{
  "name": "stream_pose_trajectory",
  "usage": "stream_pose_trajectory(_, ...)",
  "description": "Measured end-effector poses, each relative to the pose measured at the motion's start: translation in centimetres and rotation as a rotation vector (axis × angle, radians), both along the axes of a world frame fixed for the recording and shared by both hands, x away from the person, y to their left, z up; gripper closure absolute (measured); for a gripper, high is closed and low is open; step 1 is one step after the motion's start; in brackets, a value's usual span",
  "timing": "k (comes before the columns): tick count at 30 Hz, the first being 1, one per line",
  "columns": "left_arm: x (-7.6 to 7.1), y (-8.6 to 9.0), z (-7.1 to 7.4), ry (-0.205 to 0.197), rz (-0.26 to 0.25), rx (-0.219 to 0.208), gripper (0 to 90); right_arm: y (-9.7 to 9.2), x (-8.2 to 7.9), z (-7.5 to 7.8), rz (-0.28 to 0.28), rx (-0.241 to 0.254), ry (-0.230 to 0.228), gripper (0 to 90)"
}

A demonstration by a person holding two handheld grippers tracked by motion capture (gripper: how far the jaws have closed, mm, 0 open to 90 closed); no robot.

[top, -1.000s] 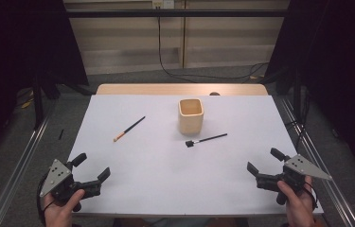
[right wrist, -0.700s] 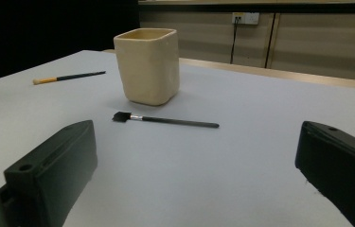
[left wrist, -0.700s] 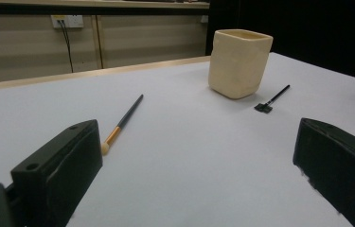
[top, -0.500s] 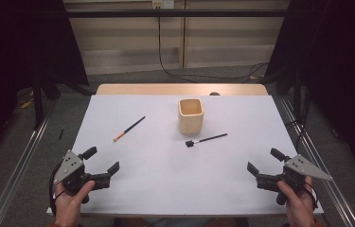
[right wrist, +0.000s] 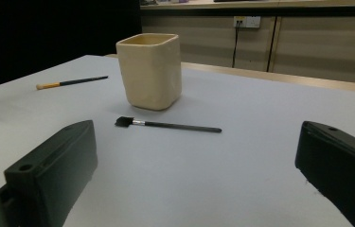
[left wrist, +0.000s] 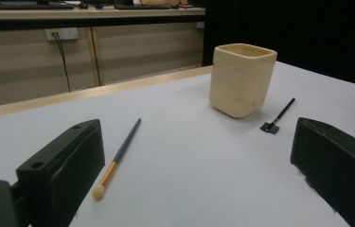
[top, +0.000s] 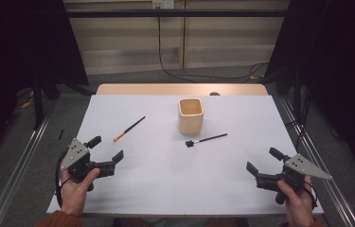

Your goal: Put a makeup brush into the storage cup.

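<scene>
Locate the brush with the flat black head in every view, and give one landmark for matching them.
High view: the flat-headed brush lies right of centre, just in front of the cream cup.
Left gripper view: it lies right of centre, beside the cup.
Right gripper view: it lies centre, before the cup.
Shared landmark: the cup.

White table [top: 165, 189], wall socket [top: 162, 4], cables [top: 175, 71]

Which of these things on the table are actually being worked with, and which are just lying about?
In play:
- slim black brush with orange ferrule and pale tip
- small black flat-headed brush
- cream square-sided cup
- left gripper, right gripper, both open

Lying about:
- black cables on the floor
</scene>
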State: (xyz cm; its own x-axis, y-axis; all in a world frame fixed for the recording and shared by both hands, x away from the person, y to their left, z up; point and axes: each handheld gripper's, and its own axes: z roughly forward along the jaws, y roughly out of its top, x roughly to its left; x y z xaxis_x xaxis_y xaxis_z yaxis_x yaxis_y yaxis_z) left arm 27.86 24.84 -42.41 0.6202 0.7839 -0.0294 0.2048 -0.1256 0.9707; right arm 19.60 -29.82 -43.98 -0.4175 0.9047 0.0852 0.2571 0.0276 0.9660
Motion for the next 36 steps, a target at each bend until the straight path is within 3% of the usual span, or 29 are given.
stream_pose_trajectory(7,1.3,-0.2,0.0,0.005,-0.001,0.019,3.3,0.0,0.1,0.0,0.01,0.006,0.003,0.0)
stream_pose_trajectory(8,1.7,-0.2,0.1,0.018,-0.012,-0.01,2.8,0.0,0.1,0.0,0.009,0.012,0.001,0.0)
stream_pose_trajectory(11,2.2,-0.2,0.4,0.026,-0.011,-0.022,2.4,0.0,0.1,0.0,0.007,0.014,0.001,0.0)
stream_pose_trajectory(19,3.2,-0.5,1.4,0.003,-0.019,-0.02,2.0,0.0,0.0,0.0,0.011,0.006,0.005,0.0)
stream_pose_trajectory(26,5.7,-1.1,0.6,0.015,-0.014,-0.01,2.0,0.2,0.2,-0.1,0.02,-0.001,0.001,0.0)
stream_pose_trajectory(33,7.5,-1.6,1.1,0.011,-0.004,0.028,3.0,0.2,0.2,-0.1,0.031,-0.007,0.008,0.0)
stream_pose_trajectory(36,8.3,-1.8,1.6,-0.008,0.007,0.016,3.1,0.3,0.2,-0.1,0.039,-0.007,0.007,0.0)
